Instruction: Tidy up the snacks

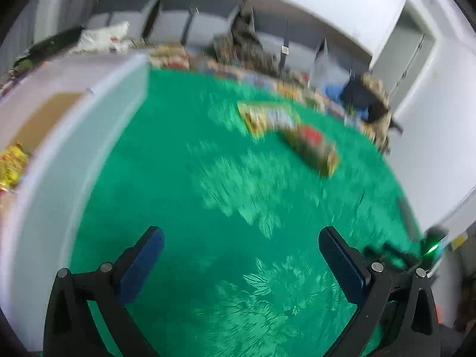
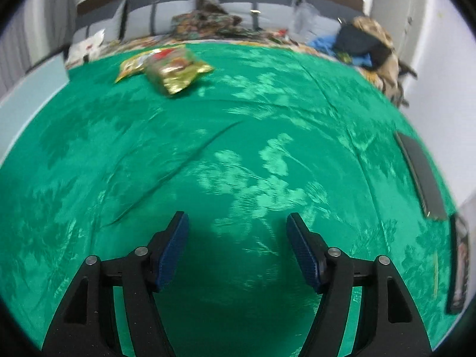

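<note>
Two snack packets lie on the green cloth (image 2: pixel 238 154): a gold and green packet (image 2: pixel 178 70) overlapping a flatter yellow packet (image 2: pixel 134 64) at the far left in the right wrist view. In the blurred left wrist view the same pair shows as a flat packet (image 1: pixel 267 116) and a darker packet (image 1: pixel 315 148) right of centre. My left gripper (image 1: pixel 241 235) stands wide open over bare cloth, well short of them. My right gripper (image 2: pixel 238 220) is open with nothing between its fingers. A white box (image 1: pixel 89 136) at the left holds a yellow packet (image 1: pixel 12 163).
A dark flat slab (image 2: pixel 422 175) lies at the cloth's right edge, with a dark framed object (image 2: pixel 459 264) beyond it. Piled clothes and a black bag (image 2: pixel 363 44) sit at the far right. Patterned fabric (image 2: pixel 208 20) and grey cushions line the back.
</note>
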### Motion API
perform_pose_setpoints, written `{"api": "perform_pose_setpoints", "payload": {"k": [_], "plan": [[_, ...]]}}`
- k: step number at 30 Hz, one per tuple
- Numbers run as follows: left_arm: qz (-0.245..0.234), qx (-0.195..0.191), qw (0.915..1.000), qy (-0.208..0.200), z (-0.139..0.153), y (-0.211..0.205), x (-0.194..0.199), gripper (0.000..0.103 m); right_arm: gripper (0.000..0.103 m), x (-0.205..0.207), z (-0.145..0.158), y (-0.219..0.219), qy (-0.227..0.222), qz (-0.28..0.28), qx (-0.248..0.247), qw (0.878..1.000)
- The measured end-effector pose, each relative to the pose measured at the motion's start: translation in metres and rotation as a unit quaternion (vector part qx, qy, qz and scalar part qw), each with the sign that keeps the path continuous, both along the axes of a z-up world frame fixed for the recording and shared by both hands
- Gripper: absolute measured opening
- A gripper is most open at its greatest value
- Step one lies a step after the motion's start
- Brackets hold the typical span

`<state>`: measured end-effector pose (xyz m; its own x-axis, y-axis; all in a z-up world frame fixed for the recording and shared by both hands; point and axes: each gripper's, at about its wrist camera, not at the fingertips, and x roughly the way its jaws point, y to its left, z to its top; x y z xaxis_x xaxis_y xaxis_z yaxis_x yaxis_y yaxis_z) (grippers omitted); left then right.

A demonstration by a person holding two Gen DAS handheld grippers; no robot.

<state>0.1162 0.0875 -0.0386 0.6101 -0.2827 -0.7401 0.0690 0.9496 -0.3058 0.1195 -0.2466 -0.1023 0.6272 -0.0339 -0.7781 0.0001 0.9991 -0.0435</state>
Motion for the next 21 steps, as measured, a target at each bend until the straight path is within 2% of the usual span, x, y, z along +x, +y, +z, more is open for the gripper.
{"api": "perform_pose_setpoints", "payload": {"k": [3, 6, 11, 14, 21], "plan": [[-0.004, 0.032, 0.9991, 0.028, -0.034, -0.027, 0.020, 0.102, 0.078, 0.002, -0.002, -0.009, 0.006, -0.009, 0.021, 1.000], [-0.001, 0.065, 0.9973, 0.035, -0.053, -0.042, 0.032, 0.102, 0.081, -0.003, -0.005, -0.015, 0.008, -0.015, 0.026, 1.000], [-0.010, 0.113, 0.9926, 0.042, -0.073, -0.049, 0.045, 0.102, 0.083, -0.007, -0.008, -0.014, 0.009, -0.018, 0.025, 0.999], [-0.020, 0.147, 0.9885, 0.027, -0.080, -0.052, 0.043, 0.102, 0.083, -0.007, -0.008, -0.014, 0.009, -0.018, 0.025, 0.999], [-0.020, 0.153, 0.9878, 0.019, -0.083, -0.055, 0.042, 0.103, 0.083, -0.007, -0.007, -0.015, 0.009, -0.017, 0.025, 0.999]]}}
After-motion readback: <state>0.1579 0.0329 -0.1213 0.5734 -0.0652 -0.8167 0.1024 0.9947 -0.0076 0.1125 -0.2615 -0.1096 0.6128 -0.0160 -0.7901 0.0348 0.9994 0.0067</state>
